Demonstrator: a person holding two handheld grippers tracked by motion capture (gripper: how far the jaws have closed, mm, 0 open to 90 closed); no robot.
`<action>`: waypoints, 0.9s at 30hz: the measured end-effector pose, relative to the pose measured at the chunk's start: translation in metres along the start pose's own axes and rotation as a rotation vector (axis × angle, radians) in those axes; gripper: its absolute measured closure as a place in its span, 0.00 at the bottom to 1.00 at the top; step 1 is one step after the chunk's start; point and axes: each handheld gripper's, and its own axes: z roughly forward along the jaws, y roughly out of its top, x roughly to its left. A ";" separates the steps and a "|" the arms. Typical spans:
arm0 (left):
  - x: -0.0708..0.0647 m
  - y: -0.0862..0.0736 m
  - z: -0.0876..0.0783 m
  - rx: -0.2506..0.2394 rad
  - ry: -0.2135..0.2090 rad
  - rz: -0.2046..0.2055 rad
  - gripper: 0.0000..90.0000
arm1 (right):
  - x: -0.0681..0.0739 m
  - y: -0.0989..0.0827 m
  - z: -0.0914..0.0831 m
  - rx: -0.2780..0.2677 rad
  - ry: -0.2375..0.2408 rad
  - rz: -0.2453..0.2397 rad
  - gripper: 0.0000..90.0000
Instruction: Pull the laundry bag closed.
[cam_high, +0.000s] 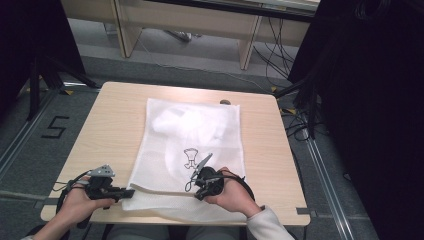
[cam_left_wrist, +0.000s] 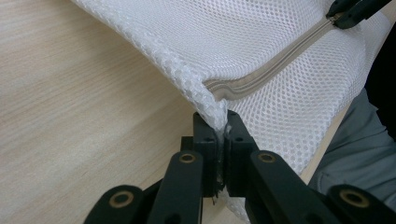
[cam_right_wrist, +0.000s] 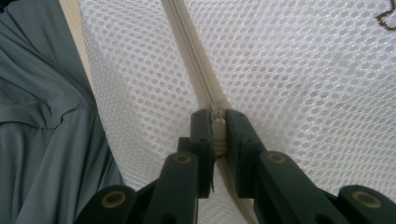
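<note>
A white mesh laundry bag lies flat on the wooden counter, with its near edge close to the person. A small dark drawing is printed on the middle of the bag. Something white and soft sits inside the far half, but I cannot tell what it is.

The left gripper is at the bag's near left corner. In the left gripper view its jaws are pressed tight on the corner of the mesh, right where the beige zipper ends. The corner is lifted a little off the counter.

The right gripper is farther along the same near edge. In the right gripper view its jaws are squeezed together on the little zipper pull, and the zipper runs away from it in a straight line across the mesh.

The person's left hand and right hand hold the grippers low over the counter. Grey trousers show just below the counter's edge.
</note>
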 end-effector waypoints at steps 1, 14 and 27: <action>0.000 0.000 0.000 -0.002 0.004 -0.004 0.95 | 0.000 0.000 0.000 0.000 0.000 0.002 0.91; -0.001 0.000 0.001 -0.021 0.009 -0.021 0.95 | -0.001 0.000 0.001 -0.016 -0.008 0.025 0.91; -0.001 0.001 -0.002 -0.004 0.010 -0.029 0.96 | -0.004 -0.005 -0.004 -0.032 0.013 0.023 0.92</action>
